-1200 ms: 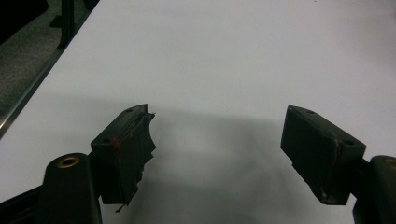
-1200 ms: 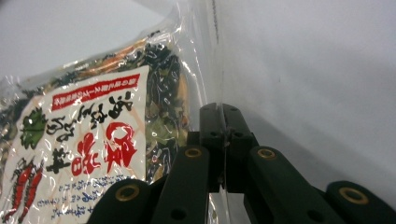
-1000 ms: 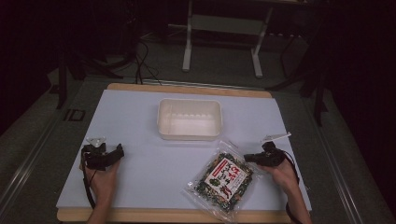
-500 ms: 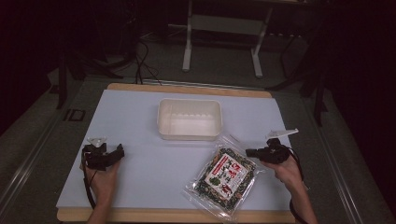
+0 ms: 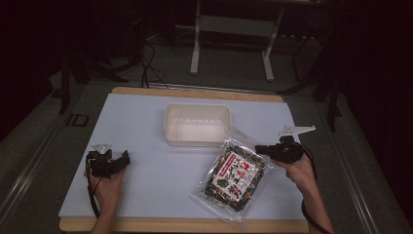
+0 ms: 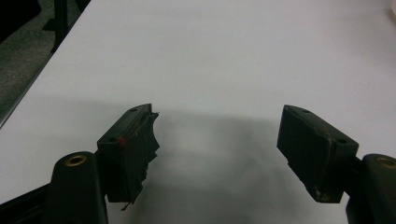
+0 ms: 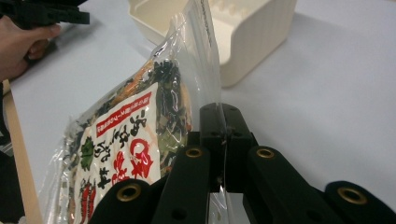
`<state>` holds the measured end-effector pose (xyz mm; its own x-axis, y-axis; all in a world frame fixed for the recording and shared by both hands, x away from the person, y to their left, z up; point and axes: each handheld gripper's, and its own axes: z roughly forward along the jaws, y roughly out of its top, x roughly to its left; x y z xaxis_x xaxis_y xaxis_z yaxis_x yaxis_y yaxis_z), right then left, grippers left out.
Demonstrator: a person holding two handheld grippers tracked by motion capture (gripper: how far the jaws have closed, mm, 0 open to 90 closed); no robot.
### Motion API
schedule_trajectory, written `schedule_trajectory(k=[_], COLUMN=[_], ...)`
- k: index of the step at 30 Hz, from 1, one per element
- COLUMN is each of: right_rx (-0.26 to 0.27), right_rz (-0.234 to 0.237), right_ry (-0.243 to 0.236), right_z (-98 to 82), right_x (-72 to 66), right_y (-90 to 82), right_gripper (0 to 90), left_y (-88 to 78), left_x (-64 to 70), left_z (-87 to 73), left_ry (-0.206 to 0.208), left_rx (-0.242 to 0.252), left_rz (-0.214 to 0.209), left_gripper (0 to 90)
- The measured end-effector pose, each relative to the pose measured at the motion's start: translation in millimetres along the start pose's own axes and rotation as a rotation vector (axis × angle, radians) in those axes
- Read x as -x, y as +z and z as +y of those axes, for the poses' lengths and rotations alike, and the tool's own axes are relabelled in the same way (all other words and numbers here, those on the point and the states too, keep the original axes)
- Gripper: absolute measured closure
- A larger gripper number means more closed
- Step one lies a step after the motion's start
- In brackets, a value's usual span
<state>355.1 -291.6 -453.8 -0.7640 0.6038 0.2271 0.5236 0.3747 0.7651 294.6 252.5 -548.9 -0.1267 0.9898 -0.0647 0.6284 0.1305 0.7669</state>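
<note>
Right gripper [image 5: 259, 148]: clamped on the clear edge of the snack packet [image 5: 234, 177]; in the right gripper view the film runs up between the closed jaws [image 7: 219, 140].
Left gripper [image 5: 117, 161]: released, jaws apart with nothing between them [image 6: 217, 144]; resting on the counter [image 5: 146, 122] at the near left.
Packet position: near right of the counter, just in front of the cream tray [image 5: 197, 123]; its far corner is close to the tray's near wall, whether touching I cannot tell. The gripped side is raised, the rest appears to lie on the counter.
Step in hand (judgement): lifting the packet, likely for transfer into the tray.
Technique: grip sits on thin film only, so lift slowly and steadily; a jerk could let the film slip out.
Clearance: bring the hanging lower end fully above the tray rim before moving across.
Risk: the packet may swing and catch on the tray wall.
</note>
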Motion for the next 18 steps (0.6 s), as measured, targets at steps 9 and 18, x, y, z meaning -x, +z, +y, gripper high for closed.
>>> schedule_trajectory(k=[9,18], right_rx=[0.011,0.021], right_rz=[0.012,0.031], right_ry=[-0.036,-0.056], right_z=[18.9,34.8], right_x=[-8.7,-14.7], right_y=[1.3,0.8], right_gripper=[89.8,89.9], left_y=[-0.1,0.4], left_x=[0.2,0.6], left_z=[0.0,-0.1], left_ry=[0.002,0.004], left_rx=[-0.002,-0.002], left_rz=[0.0,0.001], left_gripper=[27.5,27.5])
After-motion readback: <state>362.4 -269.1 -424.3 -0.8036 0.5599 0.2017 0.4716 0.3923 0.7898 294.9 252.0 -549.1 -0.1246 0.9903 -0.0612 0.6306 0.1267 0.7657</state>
